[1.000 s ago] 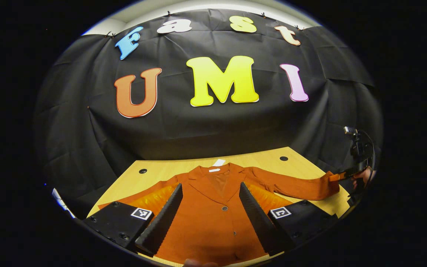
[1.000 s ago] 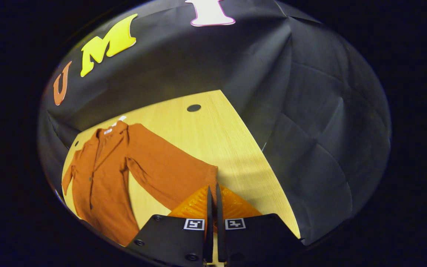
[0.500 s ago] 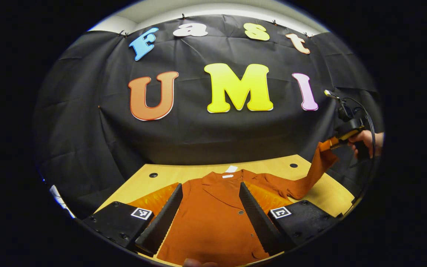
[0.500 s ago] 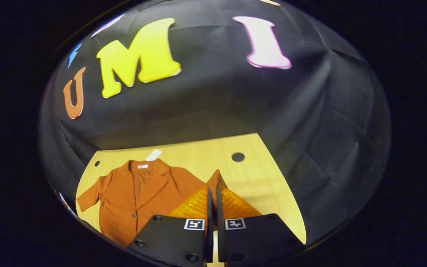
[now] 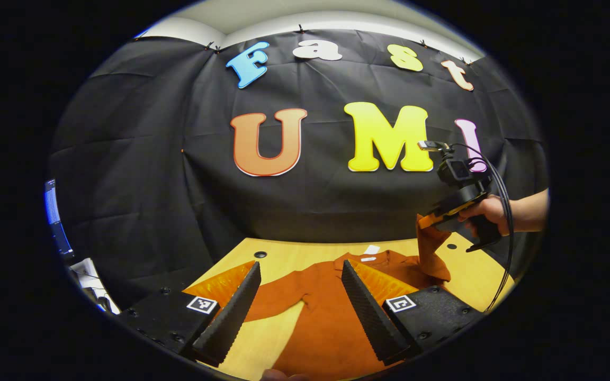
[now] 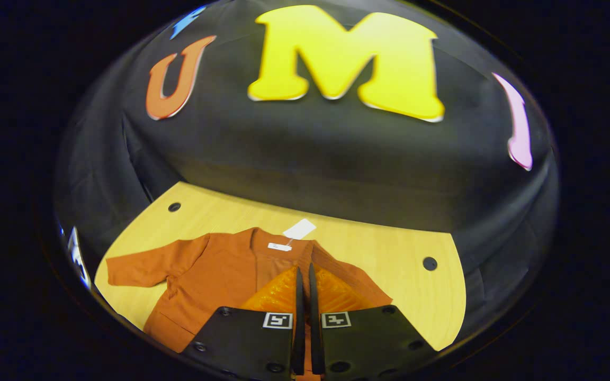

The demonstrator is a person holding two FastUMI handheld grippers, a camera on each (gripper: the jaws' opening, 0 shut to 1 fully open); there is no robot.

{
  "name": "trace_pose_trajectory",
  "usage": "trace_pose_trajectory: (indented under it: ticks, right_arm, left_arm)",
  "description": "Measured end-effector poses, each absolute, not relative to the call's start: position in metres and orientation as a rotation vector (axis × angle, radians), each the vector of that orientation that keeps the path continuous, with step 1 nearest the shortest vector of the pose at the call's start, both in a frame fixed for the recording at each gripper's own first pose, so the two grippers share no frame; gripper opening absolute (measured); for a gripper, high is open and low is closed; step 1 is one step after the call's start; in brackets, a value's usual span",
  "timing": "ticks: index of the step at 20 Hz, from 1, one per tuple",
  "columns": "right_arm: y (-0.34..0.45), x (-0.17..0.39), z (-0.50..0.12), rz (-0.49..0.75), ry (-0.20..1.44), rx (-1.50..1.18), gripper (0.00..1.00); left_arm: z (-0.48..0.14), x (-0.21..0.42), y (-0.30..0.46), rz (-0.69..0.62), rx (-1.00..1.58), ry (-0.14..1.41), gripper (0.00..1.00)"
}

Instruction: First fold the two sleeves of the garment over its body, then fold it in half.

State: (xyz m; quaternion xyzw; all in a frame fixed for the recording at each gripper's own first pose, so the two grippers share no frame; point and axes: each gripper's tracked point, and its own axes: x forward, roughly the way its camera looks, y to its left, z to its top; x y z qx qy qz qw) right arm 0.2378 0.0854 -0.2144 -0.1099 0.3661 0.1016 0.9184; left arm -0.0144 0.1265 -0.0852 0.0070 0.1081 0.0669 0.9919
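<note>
A rust-orange jacket (image 5: 331, 317) lies face up on the wooden table (image 5: 278, 254), collar toward the wall. My left gripper (image 5: 301, 304) hovers open above the jacket's lower body, touching nothing. My right gripper (image 5: 431, 219), held by a hand (image 5: 487, 210), is shut on the cuff of the right sleeve (image 5: 432, 254), which hangs lifted above the shoulder. In the right gripper view the right gripper (image 6: 303, 272) is shut with sleeve cloth between its fingers, above the jacket (image 6: 220, 270). The left sleeve (image 6: 146, 267) lies stretched out flat.
A white tag (image 6: 299, 228) lies at the collar. The table (image 6: 405, 248) has round dark holes (image 6: 430, 263) near its far corners. A cable (image 5: 503, 254) loops down from the right gripper. A lit screen (image 5: 51, 206) stands beyond the left table edge.
The right gripper has lifted the right sleeve off the table and carried it inward over the jacket's shoulder. The left gripper stays open and has shifted toward the left side.
</note>
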Motion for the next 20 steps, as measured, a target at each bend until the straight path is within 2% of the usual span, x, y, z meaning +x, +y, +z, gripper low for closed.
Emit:
trace_pose_trajectory:
  ticks: [4,10,18,19,20]
  right_arm:
    - [0.157,0.243,-0.269,0.287,0.820,-0.279,0.05]
    - [0.212,0.245,-0.331,0.319,0.895,-0.345,0.06]
    - [0.270,0.233,-0.398,0.308,0.991,-0.195,0.06]
    - [0.275,0.230,-0.400,0.319,0.992,-0.162,0.10]
    - [0.283,0.227,-0.398,0.331,0.990,-0.123,0.25]
  left_arm:
    - [-0.086,-0.023,0.167,0.186,0.012,0.229,0.99]
    - [-0.105,-0.044,0.215,0.256,0.005,0.291,0.99]
    - [-0.130,-0.054,0.244,0.300,-0.075,0.366,0.99]
    - [-0.130,-0.056,0.248,0.306,-0.069,0.369,1.00]
    - [-0.132,-0.058,0.253,0.309,-0.061,0.377,1.00]
